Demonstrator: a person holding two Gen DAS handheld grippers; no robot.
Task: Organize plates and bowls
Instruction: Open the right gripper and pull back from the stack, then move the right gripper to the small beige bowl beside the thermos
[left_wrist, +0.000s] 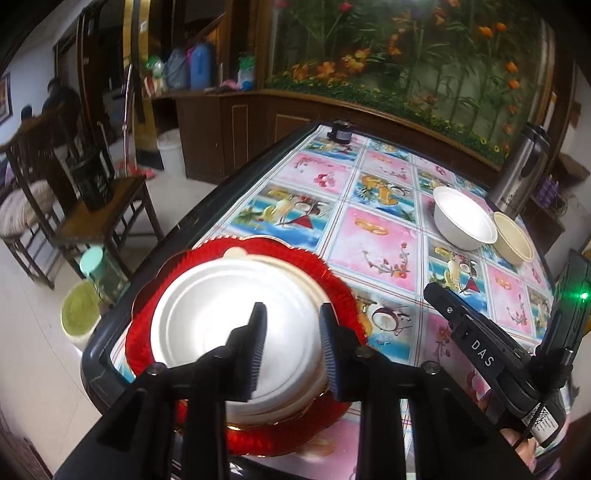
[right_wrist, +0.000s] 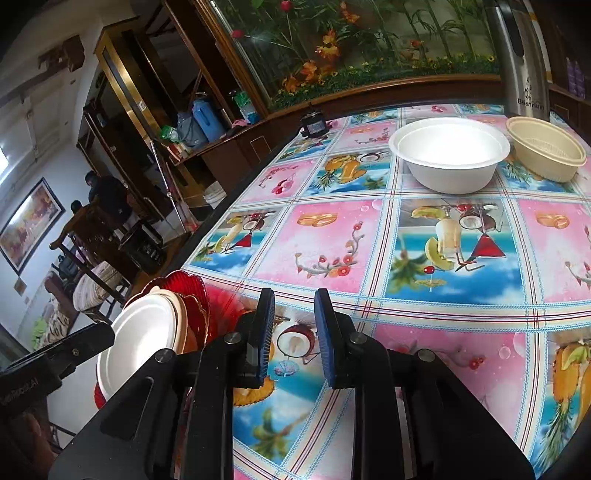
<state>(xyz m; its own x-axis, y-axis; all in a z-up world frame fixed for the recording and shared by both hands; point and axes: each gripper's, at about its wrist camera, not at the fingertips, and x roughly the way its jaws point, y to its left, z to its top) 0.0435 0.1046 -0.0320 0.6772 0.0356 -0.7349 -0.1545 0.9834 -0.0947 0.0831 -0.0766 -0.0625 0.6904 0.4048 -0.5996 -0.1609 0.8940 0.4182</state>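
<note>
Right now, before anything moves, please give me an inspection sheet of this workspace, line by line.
Surface: table under a picture-patterned cloth.
Job's things: white plate on top of a stack on the red plate; white bowl and beige bowl standing side by side, far right.
Clutter: steel flask, small dark object at the far edge.
Grippers: left gripper open above the white plate; right gripper open, empty.
Cables: nothing seen.
Surroundings: wooden chairs, flower mural.
</note>
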